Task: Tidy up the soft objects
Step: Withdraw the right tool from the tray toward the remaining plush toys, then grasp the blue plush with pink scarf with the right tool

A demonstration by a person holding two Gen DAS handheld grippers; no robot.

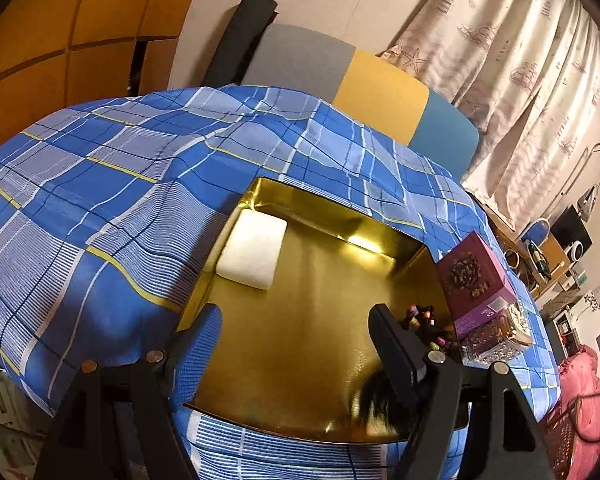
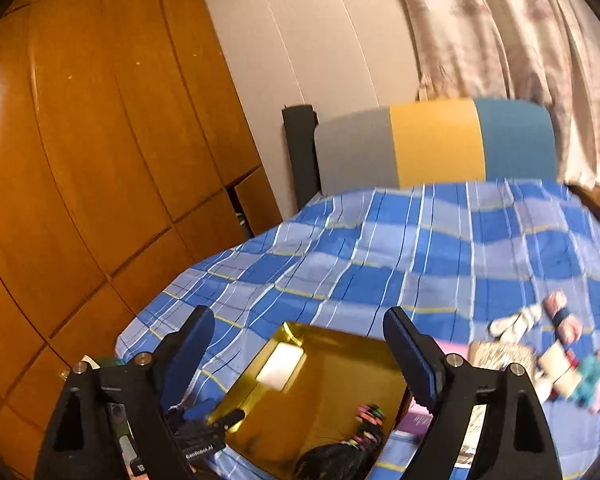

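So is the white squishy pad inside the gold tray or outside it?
Inside. The white pad lies flat on the gold tray floor, against its left wall.

"GenRobot.AI" on left gripper (image 2: 204, 420); purple box (image 1: 474, 280) print illegible

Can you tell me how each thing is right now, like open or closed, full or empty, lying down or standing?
Left gripper: open, holding nothing.
Right gripper: open, holding nothing.
Gold tray: partly filled, flat on the bed.
White sponge: lying in the tray.
Purple box: closed, tilted.
Doll: lying on the bedspread.
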